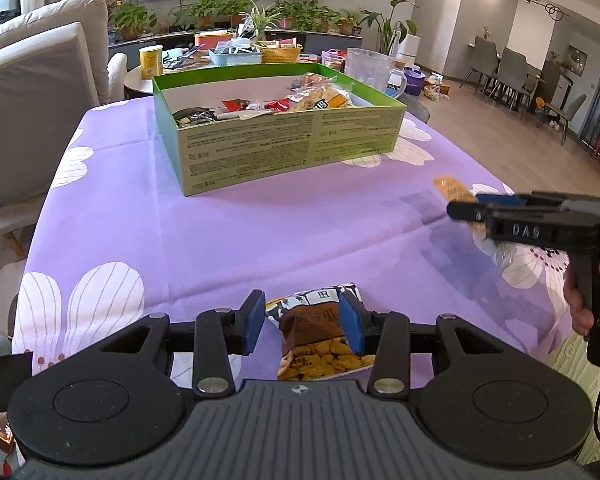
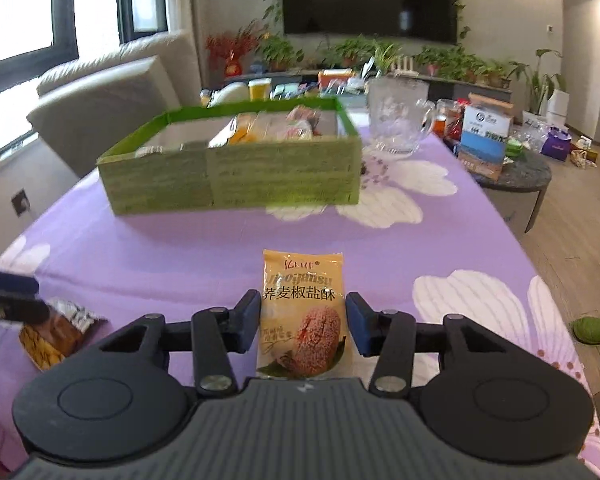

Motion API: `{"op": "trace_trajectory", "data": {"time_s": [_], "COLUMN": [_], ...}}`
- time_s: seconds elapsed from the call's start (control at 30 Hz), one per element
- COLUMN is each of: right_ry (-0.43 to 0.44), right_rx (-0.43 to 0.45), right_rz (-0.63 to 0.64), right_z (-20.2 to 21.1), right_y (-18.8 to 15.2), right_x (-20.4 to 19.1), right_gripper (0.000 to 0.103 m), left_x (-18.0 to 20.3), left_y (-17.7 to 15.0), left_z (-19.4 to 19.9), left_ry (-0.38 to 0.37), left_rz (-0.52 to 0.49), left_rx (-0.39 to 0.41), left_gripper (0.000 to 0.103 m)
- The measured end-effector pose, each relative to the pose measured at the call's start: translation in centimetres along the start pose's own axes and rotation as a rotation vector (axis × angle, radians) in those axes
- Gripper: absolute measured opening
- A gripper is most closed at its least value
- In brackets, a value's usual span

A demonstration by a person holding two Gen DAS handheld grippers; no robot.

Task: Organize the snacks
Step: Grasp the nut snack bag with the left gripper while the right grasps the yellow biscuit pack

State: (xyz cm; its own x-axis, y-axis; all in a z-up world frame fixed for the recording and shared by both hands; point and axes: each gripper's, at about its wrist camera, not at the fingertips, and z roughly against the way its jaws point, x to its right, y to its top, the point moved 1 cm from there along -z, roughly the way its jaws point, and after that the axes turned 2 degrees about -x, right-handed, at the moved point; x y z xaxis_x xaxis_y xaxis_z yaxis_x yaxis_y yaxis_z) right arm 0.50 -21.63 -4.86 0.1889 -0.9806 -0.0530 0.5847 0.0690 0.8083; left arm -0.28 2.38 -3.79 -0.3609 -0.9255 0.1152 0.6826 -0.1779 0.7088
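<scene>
Right claw (image 2: pixel 302 322) pinches the yellow foil biscuit packet (image 2: pixel 303 312) at lower centre, left claw (image 1: pixel 302 322) likewise the brown cracker packet (image 1: pixel 316 336), both short of the green cardboard box (image 1: pixel 284 140) upper centre; slick film could slip out.

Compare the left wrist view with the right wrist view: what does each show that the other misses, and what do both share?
Left wrist only: the snacks lying in the green box, seen from above, and a yellow canister behind it. Right wrist only: the orange packet's printed front between the right claw pads, and green slippers on the floor. Both: the box, purple tablecloth, glass pitcher, and brown packet at the left claw.
</scene>
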Motion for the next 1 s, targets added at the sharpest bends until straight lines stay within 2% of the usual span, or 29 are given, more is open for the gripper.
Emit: {"op": "trace_trajectory", "data": {"time_s": [0.13, 0.3, 0.37, 0.5, 0.63, 0.7, 0.8, 1.0], "right_ry": [-0.001, 0.017, 0.023, 0.036, 0.040, 0.043, 0.050, 0.051], "right_rx": [0.034, 0.058, 0.059, 0.054, 0.049, 0.045, 0.041, 0.046], "right_rz": [-0.007, -0.014, -0.012, -0.013, -0.019, -0.029, -0.036, -0.042], "right_z": [0.6, 1.0, 1.0, 1.0, 1.0, 0.8, 0.9, 1.0], "right_y": [0.3, 0.5, 0.5, 0.3, 0.2, 0.1, 0.0, -0.1], "right_x": [0.1, 0.1, 0.1, -0.1, 0.1, 0.2, 0.2, 0.3], "right_gripper": [0.054, 0.055, 0.054, 0.055, 0.055, 0.055, 0.055, 0.055], "left_x": [0.6, 1.2, 1.4, 1.4, 2.0, 2.5, 3.7, 3.0], "left_y": [-0.3, -0.8, -0.9, -0.8, -0.5, -0.6, -0.8, -0.6], "left_z": [0.2, -0.2, -0.5, -0.9, -1.4, -2.0, -2.3, -2.1], "left_ry": [-0.009, -0.039, -0.034, -0.014, 0.009, 0.038, 0.086, 0.071], "left_rz": [-0.017, -0.017, -0.010, 0.011, 0.010, -0.019, -0.103, -0.074], "left_rx": [-0.006, -0.032, -0.038, -0.041, -0.056, -0.072, -0.055, -0.068], "left_gripper": [0.039, 0.050, 0.056, 0.056, 0.061, 0.062, 0.063, 0.057]}}
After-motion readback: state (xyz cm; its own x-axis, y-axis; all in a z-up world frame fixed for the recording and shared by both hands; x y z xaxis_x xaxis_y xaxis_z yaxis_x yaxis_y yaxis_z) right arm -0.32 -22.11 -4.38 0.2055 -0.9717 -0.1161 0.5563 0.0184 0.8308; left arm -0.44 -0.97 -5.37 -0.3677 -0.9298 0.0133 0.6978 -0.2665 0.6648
